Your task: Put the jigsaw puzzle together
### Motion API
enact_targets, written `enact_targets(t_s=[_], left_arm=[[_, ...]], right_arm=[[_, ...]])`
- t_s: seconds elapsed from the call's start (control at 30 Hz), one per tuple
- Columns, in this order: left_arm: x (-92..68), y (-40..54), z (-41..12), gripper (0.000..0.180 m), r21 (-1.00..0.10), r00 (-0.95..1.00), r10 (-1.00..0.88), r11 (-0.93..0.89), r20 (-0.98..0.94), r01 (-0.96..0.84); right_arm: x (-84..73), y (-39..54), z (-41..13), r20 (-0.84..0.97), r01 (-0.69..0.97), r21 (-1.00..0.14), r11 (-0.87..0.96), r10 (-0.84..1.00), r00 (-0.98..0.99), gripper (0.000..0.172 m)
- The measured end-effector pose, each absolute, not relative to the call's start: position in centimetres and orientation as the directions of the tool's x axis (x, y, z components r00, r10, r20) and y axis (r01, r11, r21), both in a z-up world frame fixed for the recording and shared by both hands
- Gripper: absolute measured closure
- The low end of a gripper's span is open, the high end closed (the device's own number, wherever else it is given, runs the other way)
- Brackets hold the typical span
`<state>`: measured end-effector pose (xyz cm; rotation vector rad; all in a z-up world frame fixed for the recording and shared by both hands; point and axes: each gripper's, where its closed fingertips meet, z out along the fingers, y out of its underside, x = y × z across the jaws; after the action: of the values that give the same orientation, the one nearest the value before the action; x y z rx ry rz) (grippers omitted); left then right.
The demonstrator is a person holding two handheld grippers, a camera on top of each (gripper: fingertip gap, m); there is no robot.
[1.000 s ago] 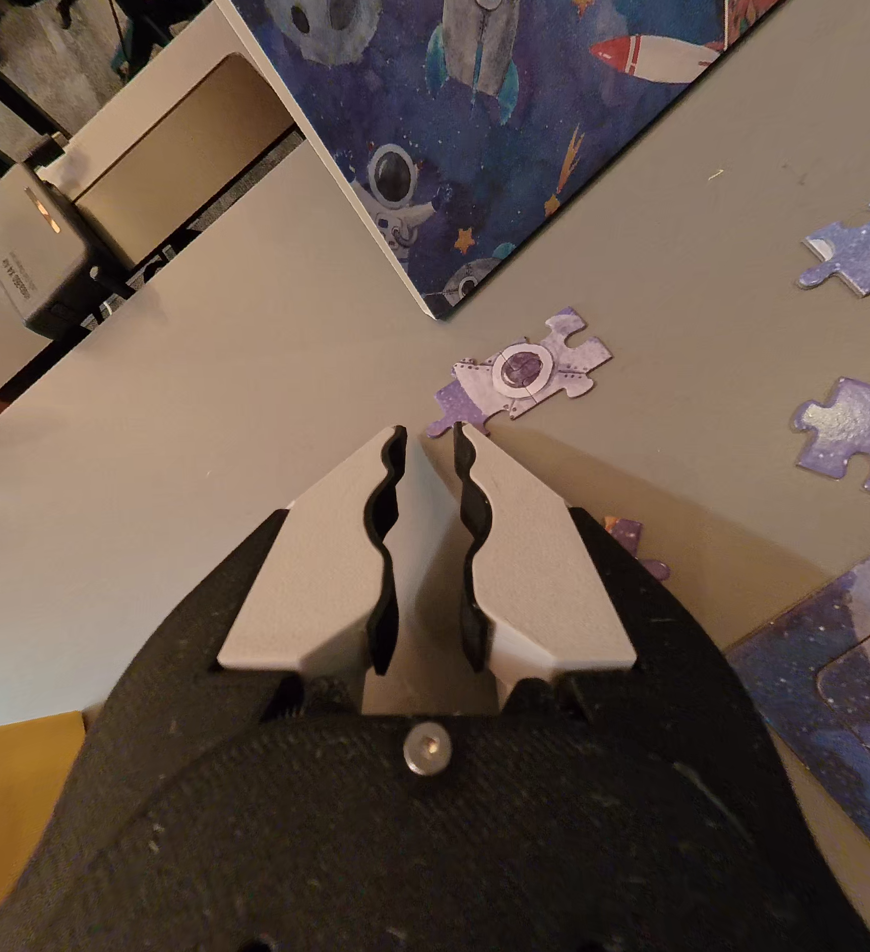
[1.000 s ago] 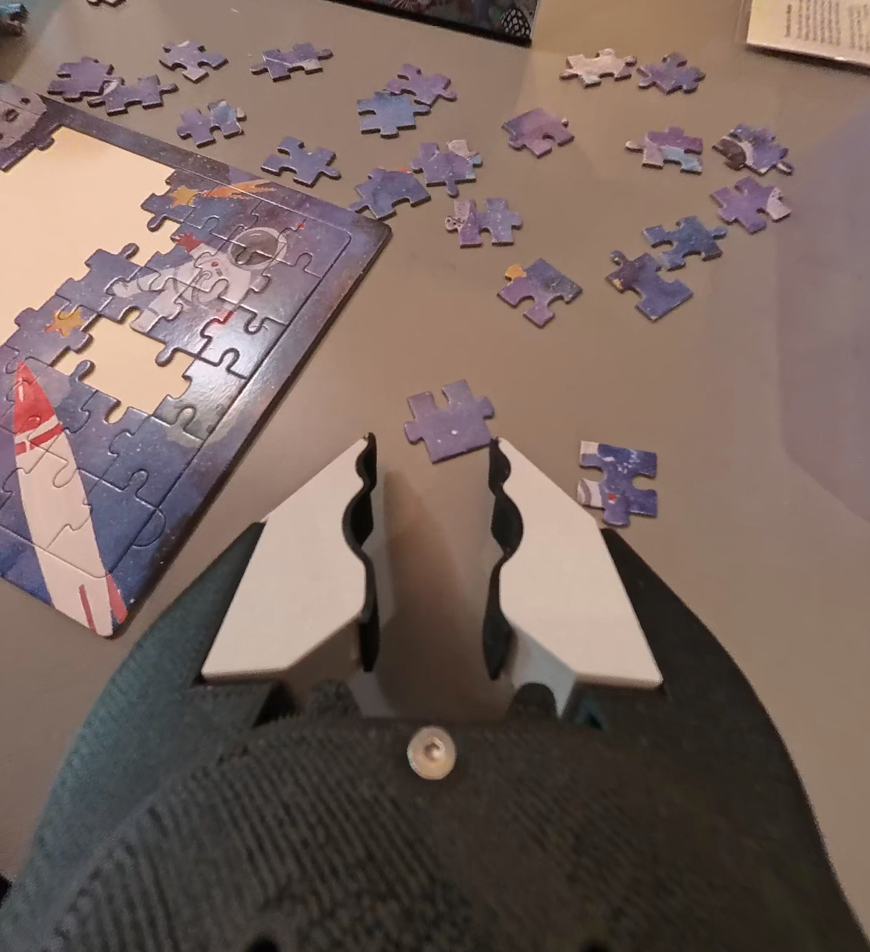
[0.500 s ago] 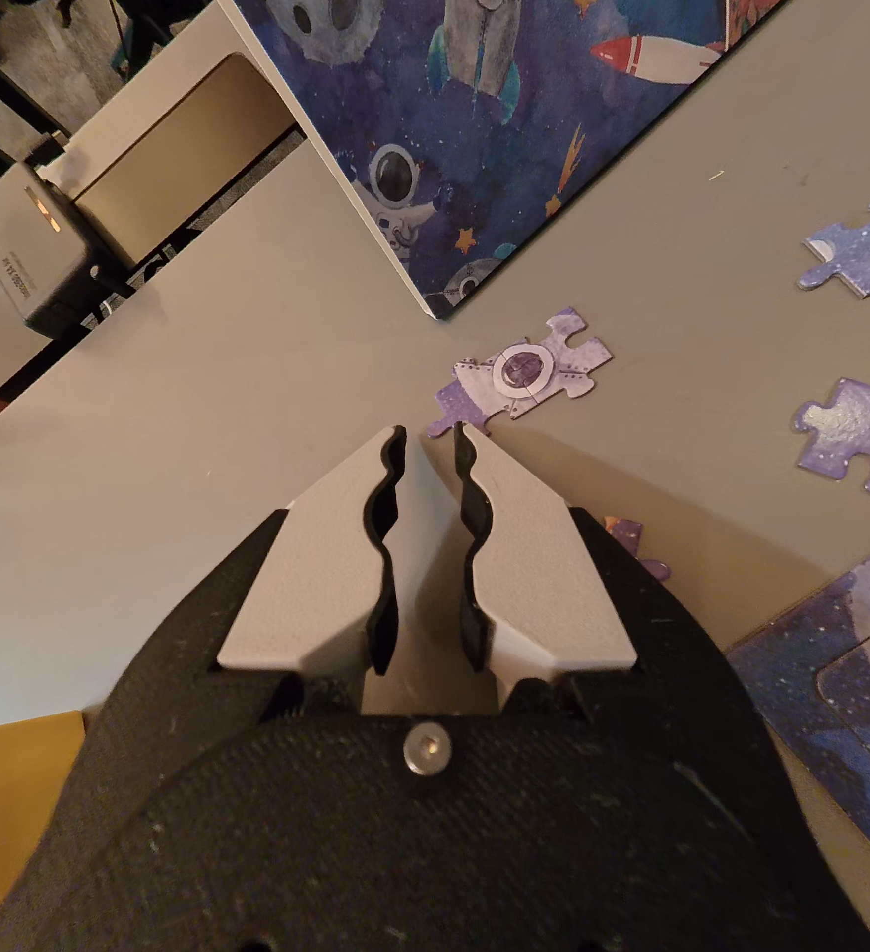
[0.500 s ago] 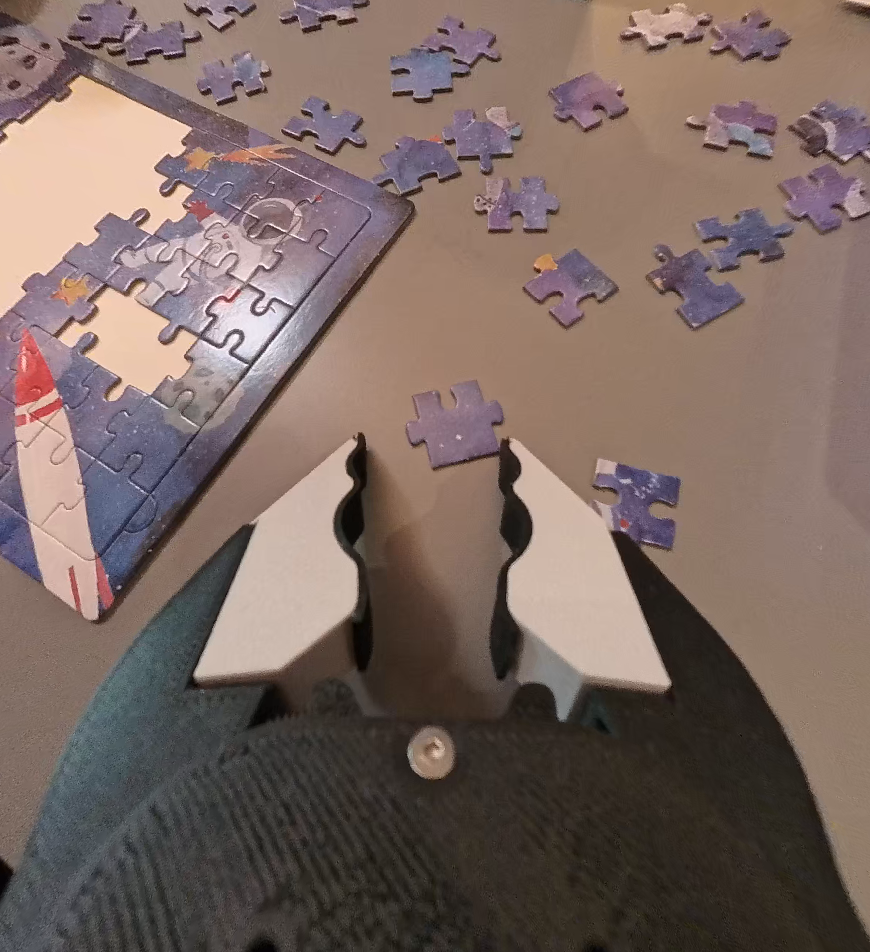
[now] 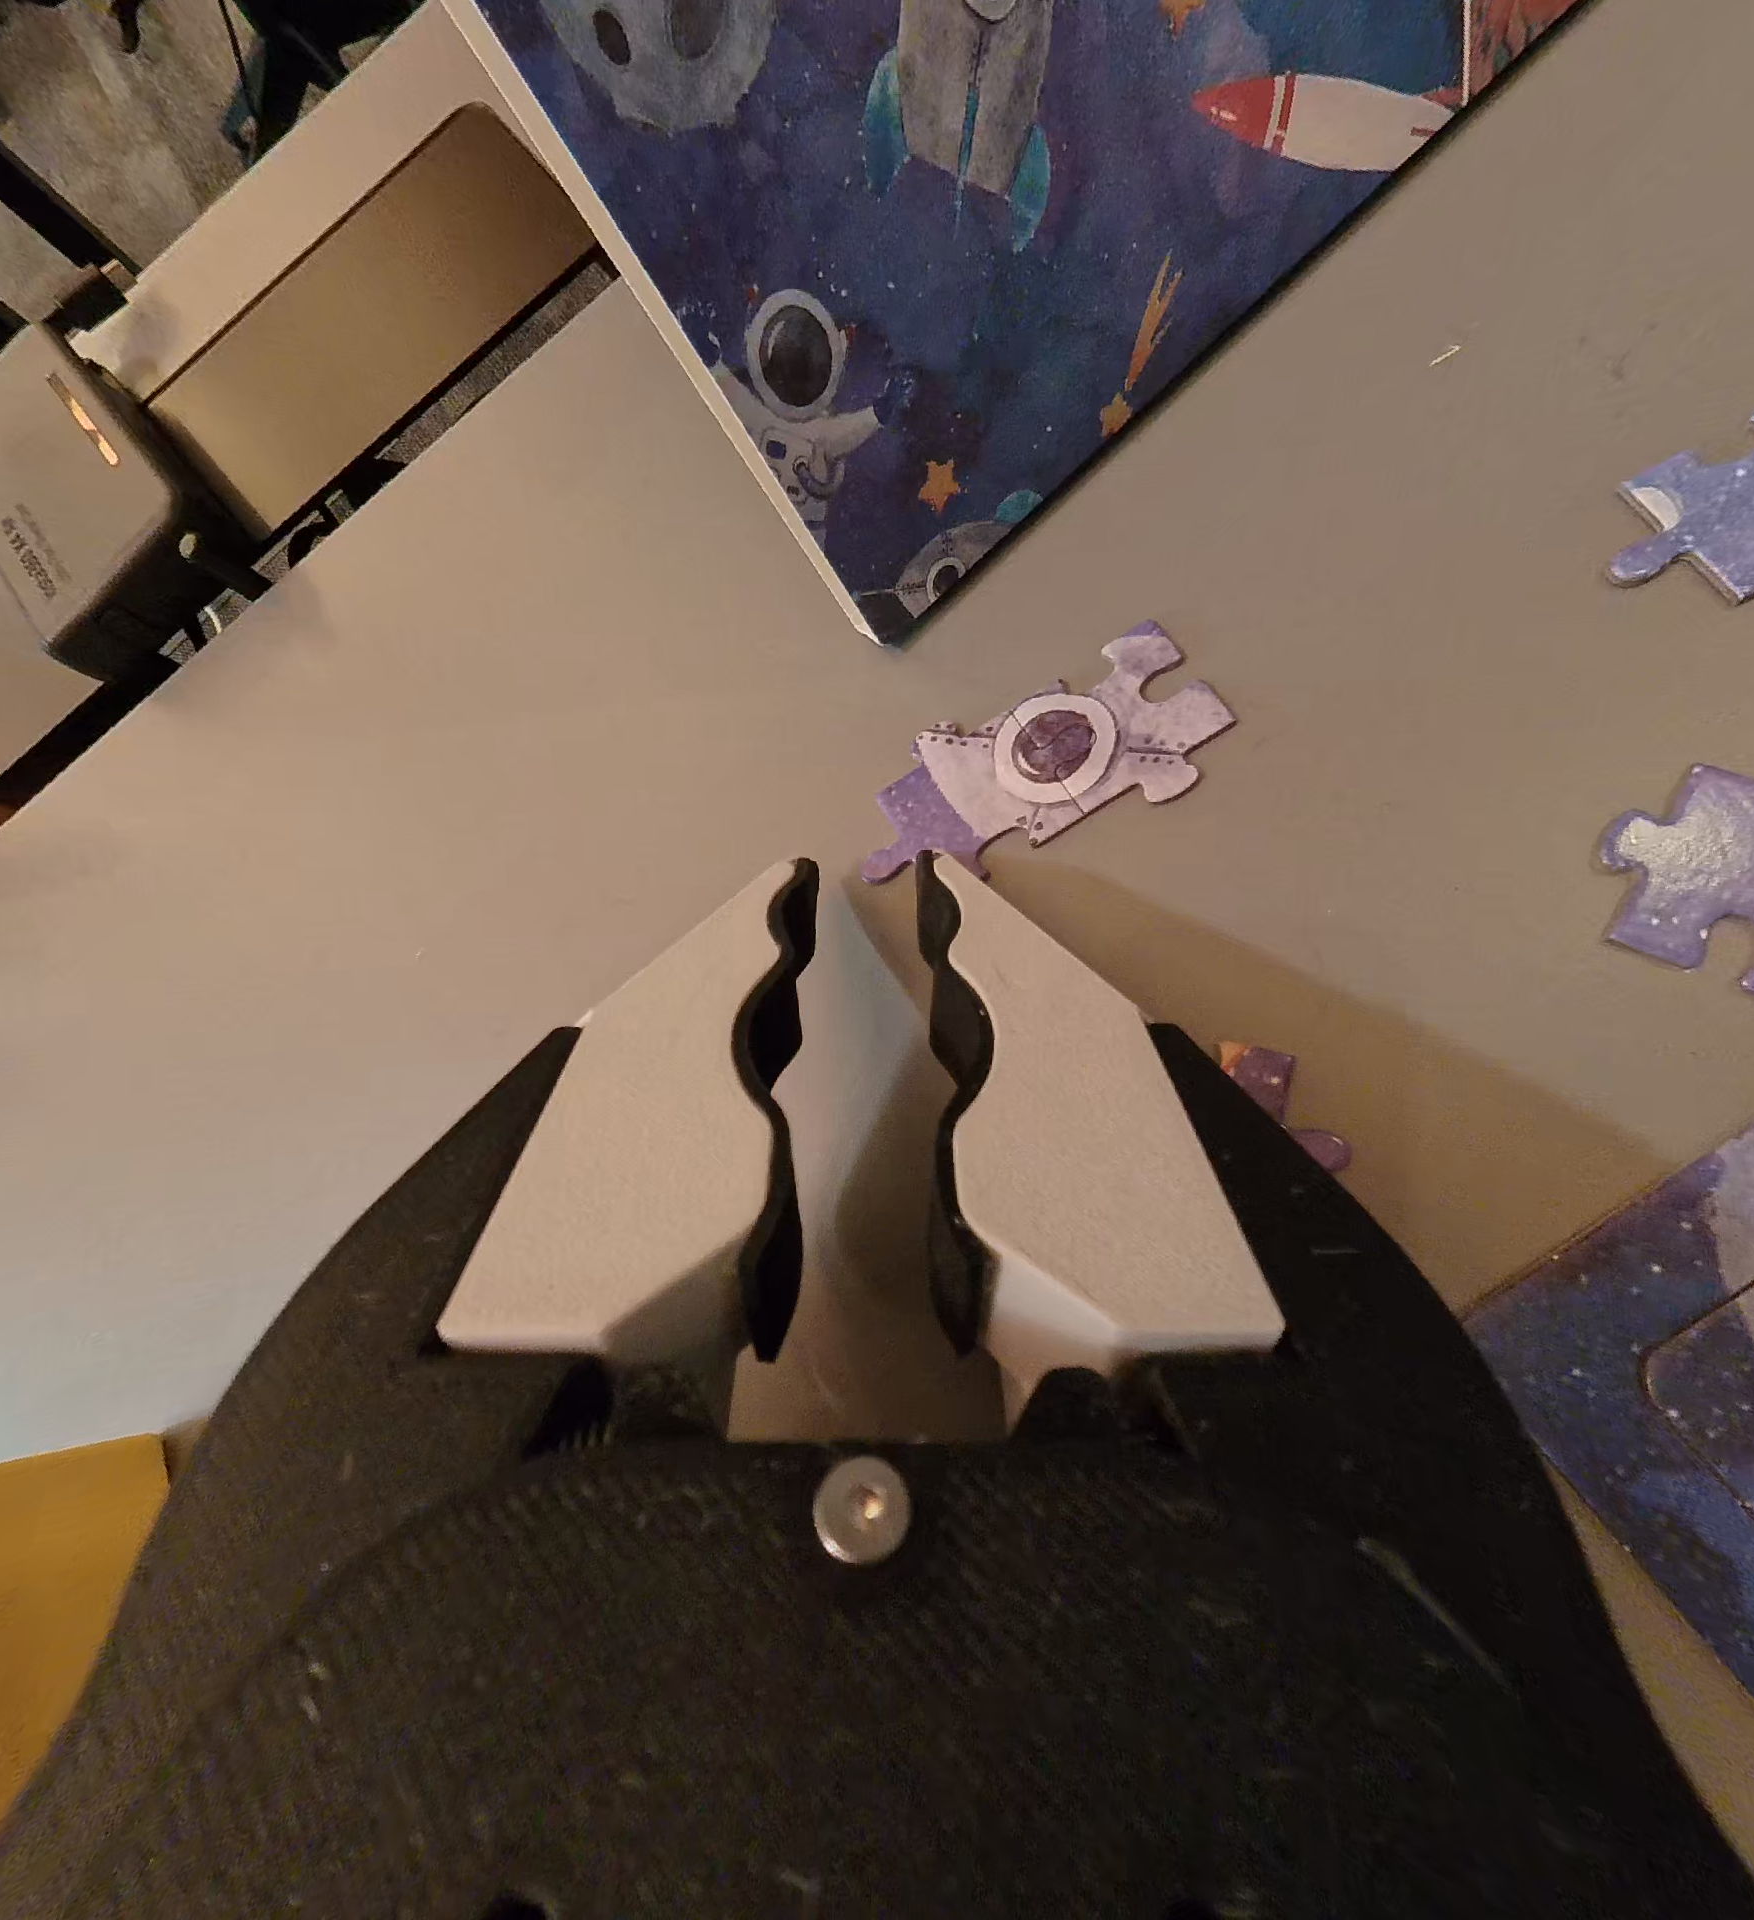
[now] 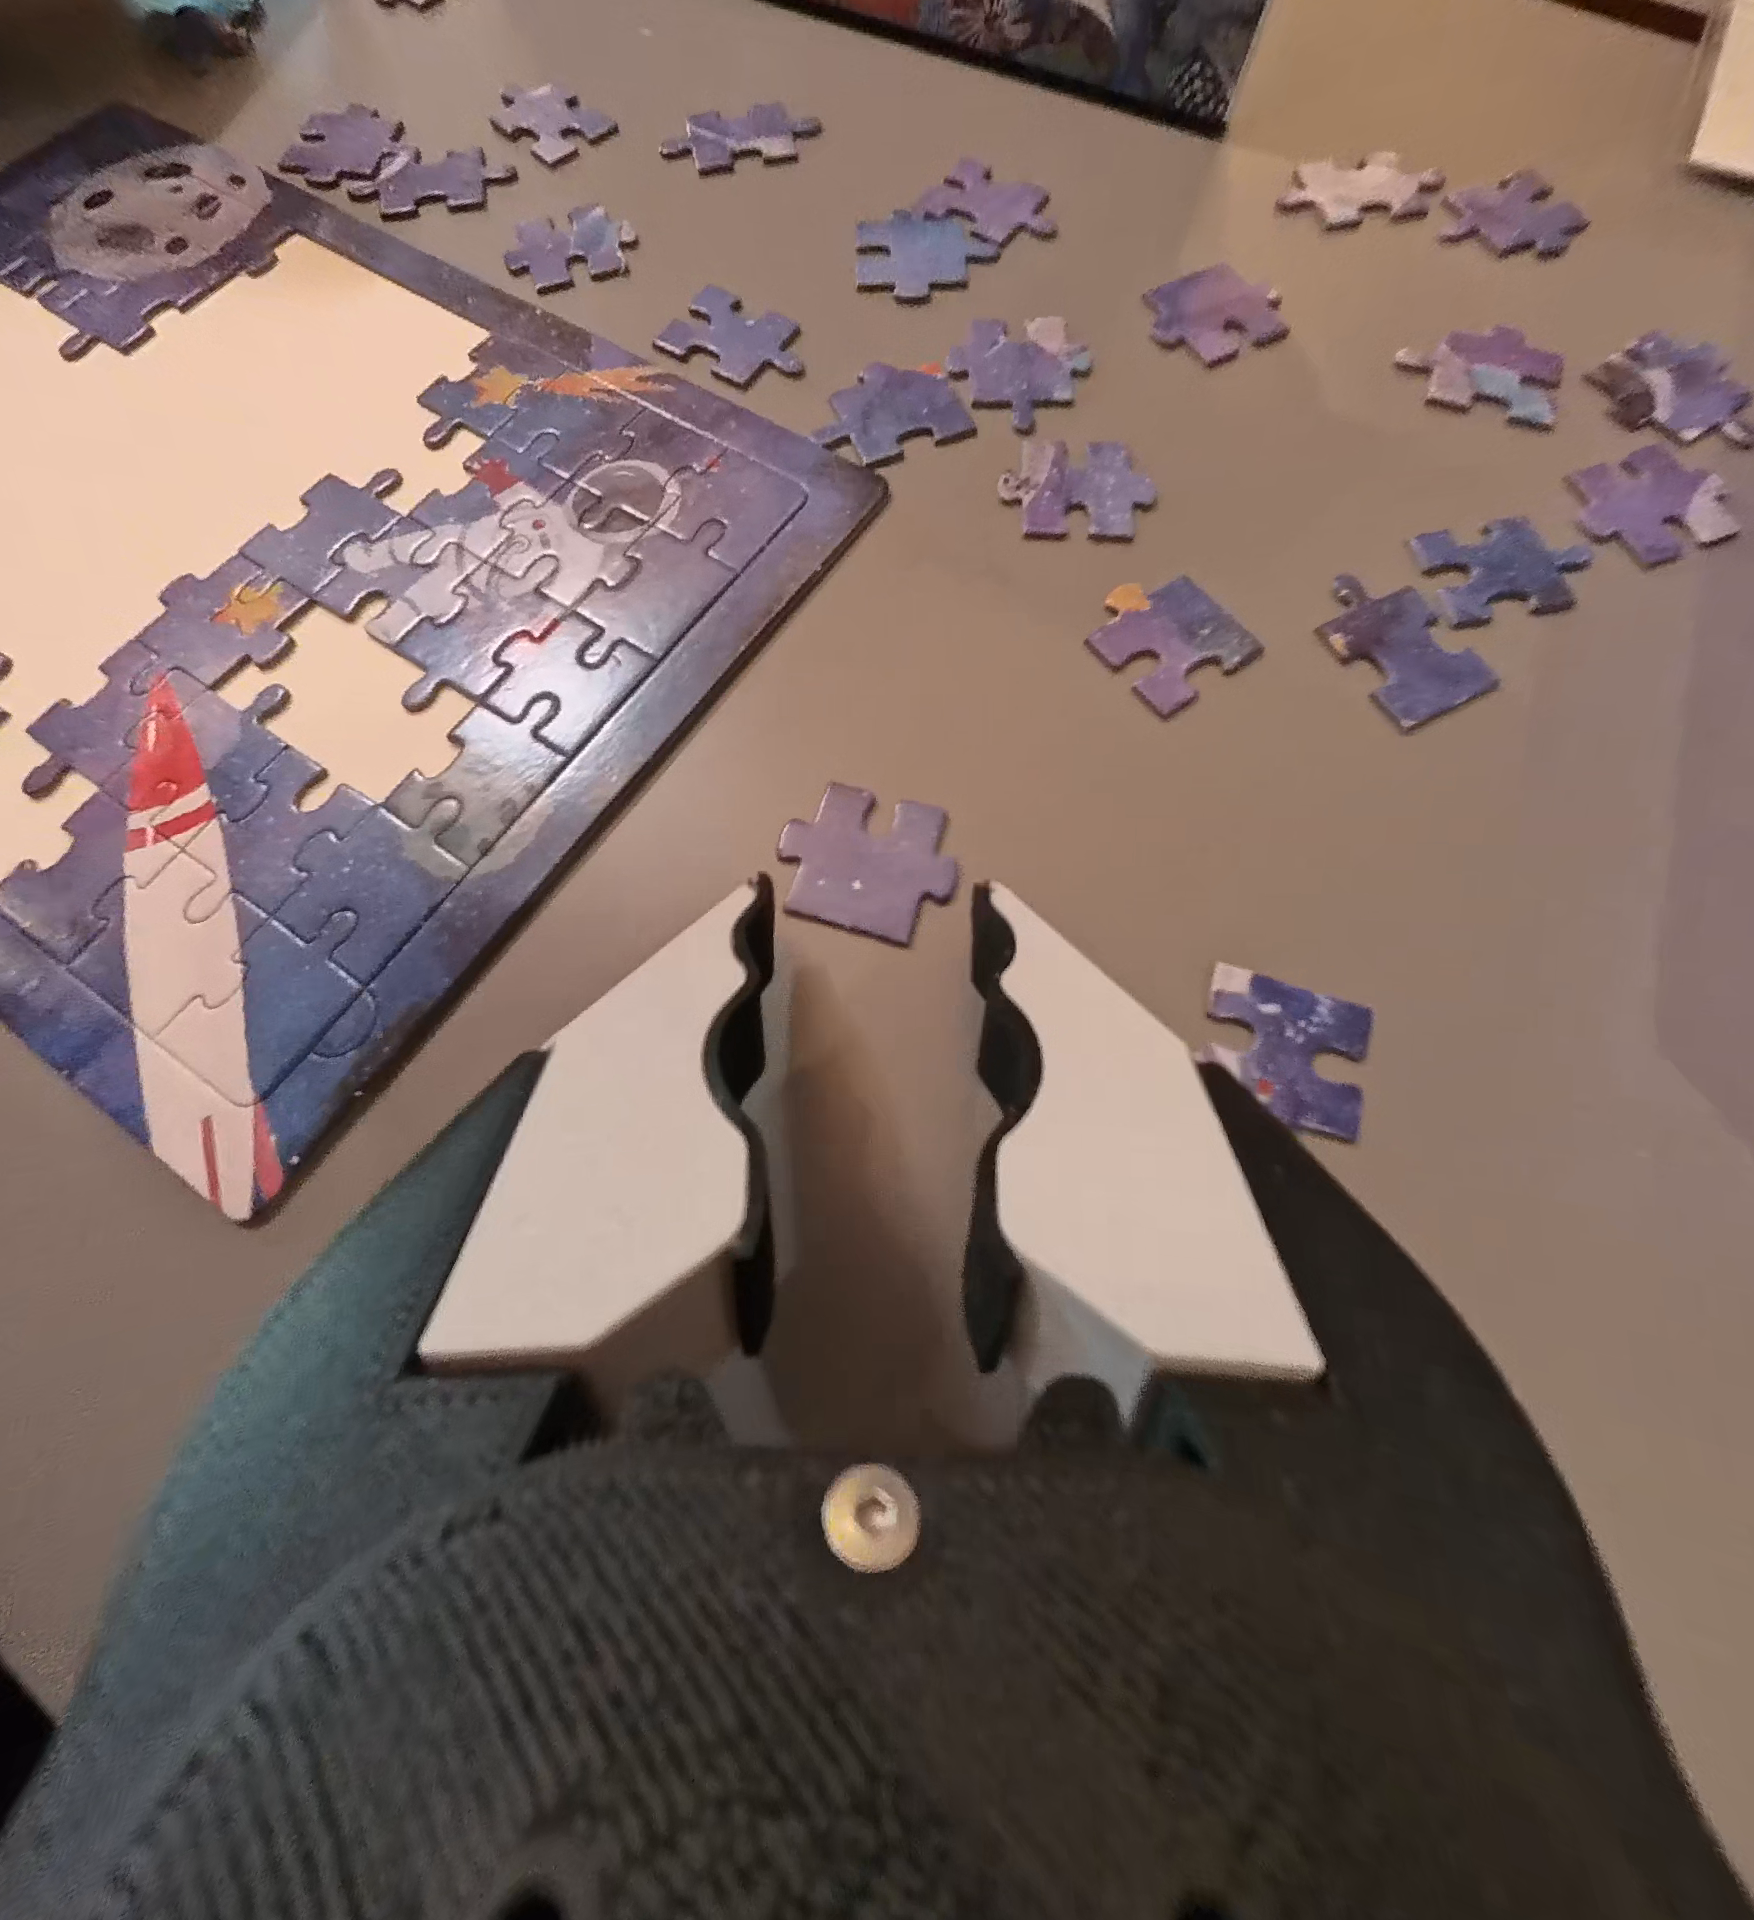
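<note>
Jaws of right gripper (image 6: 871,896) apart — purple puzzle piece (image 6: 868,862) just ahead.

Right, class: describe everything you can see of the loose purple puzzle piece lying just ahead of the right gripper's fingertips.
The purple puzzle piece looks like flat cardboard, plain violet with a few tiny white specks. Its outline shows tabs and a notch on the far edge. It lies face up, flat on the grey table, apart from the puzzle tray and the other pieces. The right gripper is open just short of it; its fingers do not press on it.
</note>
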<state>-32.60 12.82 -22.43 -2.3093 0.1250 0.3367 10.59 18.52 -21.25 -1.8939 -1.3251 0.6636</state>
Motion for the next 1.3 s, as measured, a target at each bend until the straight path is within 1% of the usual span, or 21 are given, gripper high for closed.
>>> enact_targets(t_s=[0.1,0.2,0.4,0.47,0.53,0.63,1.1,1.3], left_arm=[[-32.6,12.8,-22.4,0.160,-0.699,0.960,0.014,-0.689,-0.280,-0.193],[-32.6,12.8,-22.4,0.161,-0.699,0.960,0.014,-0.689,-0.280,-0.194],[-32.6,12.8,-22.4,0.161,-0.698,0.959,0.014,-0.689,-0.282,-0.196],[-32.6,12.8,-22.4,0.161,-0.698,0.959,0.013,-0.689,-0.283,-0.196],[-32.6,12.8,-22.4,0.161,-0.698,0.959,0.013,-0.689,-0.282,-0.196],[-32.6,12.8,-22.4,0.161,-0.698,0.960,0.013,-0.689,-0.281,-0.195],[-32.5,12.8,-22.5,0.162,-0.697,0.958,0.010,-0.689,-0.287,-0.202],[-32.5,12.8,-22.4,0.162,-0.696,0.957,0.010,-0.689,-0.288,-0.203]], right_arm=[[10.4,19.0,-21.2,0.041,0.583,-0.799,-0.149,0.953,0.300,0.128],[10.0,19.1,-21.5,0.072,0.611,-0.788,-0.078,0.973,0.218,0.122],[9.5,18.1,-22.5,0.007,0.662,-0.748,-0.035,0.998,0.061,0.120],[9.4,17.9,-22.5,0.003,0.663,-0.749,-0.024,0.999,0.040,0.124],[9.4,17.8,-22.5,0.001,0.662,-0.749,-0.020,0.999,0.032,0.126],[9.4,17.6,-22.5,0.003,0.661,-0.750,-0.010,1.000,0.018,0.139],[9.9,17.8,-22.4,0.018,0.658,-0.753,-0.022,0.998,0.053,0.140],[10.0,17.9,-21.8,0.019,0.627,-0.778,-0.032,0.997,0.074,0.141]])
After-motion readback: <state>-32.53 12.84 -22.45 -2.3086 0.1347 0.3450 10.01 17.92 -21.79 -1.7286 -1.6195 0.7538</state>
